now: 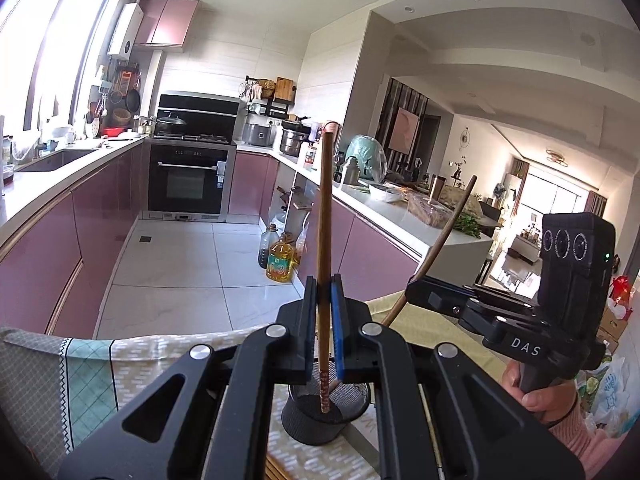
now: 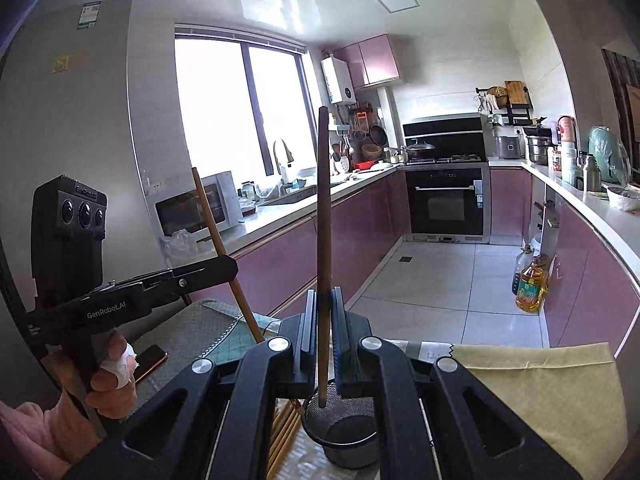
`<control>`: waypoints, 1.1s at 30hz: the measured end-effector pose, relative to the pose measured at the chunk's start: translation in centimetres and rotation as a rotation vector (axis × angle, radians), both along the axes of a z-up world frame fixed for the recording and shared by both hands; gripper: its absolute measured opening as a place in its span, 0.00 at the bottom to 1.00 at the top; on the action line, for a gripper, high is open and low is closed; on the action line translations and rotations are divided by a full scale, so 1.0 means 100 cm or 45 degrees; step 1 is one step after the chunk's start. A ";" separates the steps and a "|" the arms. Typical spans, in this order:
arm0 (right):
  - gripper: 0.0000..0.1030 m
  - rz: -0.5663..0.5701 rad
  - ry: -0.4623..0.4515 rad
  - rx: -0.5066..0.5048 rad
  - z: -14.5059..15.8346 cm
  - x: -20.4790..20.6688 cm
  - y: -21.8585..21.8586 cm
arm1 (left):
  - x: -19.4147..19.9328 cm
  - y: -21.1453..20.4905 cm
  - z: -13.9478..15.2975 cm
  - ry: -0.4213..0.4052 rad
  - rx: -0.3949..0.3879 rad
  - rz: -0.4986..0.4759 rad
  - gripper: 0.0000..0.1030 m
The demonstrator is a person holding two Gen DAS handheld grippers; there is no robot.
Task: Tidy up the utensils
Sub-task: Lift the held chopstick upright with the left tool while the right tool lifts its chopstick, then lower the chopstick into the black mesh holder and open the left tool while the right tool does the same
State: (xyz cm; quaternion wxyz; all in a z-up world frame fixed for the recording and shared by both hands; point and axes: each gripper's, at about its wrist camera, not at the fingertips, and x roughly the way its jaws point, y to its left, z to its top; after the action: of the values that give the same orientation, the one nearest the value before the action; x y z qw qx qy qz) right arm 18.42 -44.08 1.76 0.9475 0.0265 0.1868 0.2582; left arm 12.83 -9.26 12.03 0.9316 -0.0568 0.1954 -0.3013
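Note:
My left gripper [image 1: 323,312] is shut on a brown chopstick [image 1: 325,220] held upright; its patterned lower tip sits inside a black mesh utensil holder [image 1: 320,412] on the table. My right gripper [image 2: 323,320] is shut on a second brown chopstick [image 2: 323,220], also upright, with its tip inside the same mesh holder [image 2: 344,436]. The right gripper shows in the left wrist view [image 1: 416,286] holding its chopstick [image 1: 440,240]. The left gripper shows in the right wrist view [image 2: 228,266] with its chopstick [image 2: 216,236].
More chopsticks [image 2: 284,432] lie on the table left of the holder. The table carries a patterned cloth [image 1: 80,368] and a yellow cloth [image 2: 540,392]. A phone [image 2: 150,360] lies at the left. Kitchen counters, an oven [image 1: 186,180] and oil bottles [image 1: 280,260] stand beyond.

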 end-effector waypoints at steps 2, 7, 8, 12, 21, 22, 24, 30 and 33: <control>0.06 -0.004 0.026 -0.019 -0.006 0.005 0.000 | 0.008 -0.009 -0.009 0.019 0.027 0.001 0.07; 0.06 0.001 0.145 -0.088 -0.028 0.020 0.009 | 0.023 -0.034 -0.039 0.101 0.122 -0.017 0.07; 0.06 0.007 0.174 -0.101 -0.033 0.023 0.011 | 0.025 -0.033 -0.046 0.116 0.134 -0.021 0.07; 0.06 0.013 0.271 -0.154 -0.051 0.037 0.017 | 0.038 -0.040 -0.068 0.175 0.180 -0.037 0.07; 0.07 -0.019 0.338 -0.161 -0.062 0.056 0.022 | 0.058 -0.043 -0.090 0.230 0.208 -0.017 0.08; 0.07 -0.024 0.340 -0.159 -0.062 0.058 0.022 | 0.059 -0.043 -0.091 0.235 0.210 -0.014 0.08; 0.08 -0.024 0.346 -0.147 -0.064 0.062 0.020 | 0.060 -0.043 -0.095 0.239 0.212 -0.012 0.08; 0.09 -0.013 0.341 -0.119 -0.066 0.059 0.020 | 0.058 -0.038 -0.097 0.235 0.204 0.000 0.10; 0.20 -0.007 0.317 -0.106 -0.064 0.049 0.019 | 0.048 -0.030 -0.097 0.213 0.193 0.014 0.18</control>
State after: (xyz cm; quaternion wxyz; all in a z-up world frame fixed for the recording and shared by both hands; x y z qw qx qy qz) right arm 23.35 -42.20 -4.61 0.9180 0.0195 0.3135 0.2422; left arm 17.63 -12.22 2.35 0.9153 -0.0123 0.2942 -0.2747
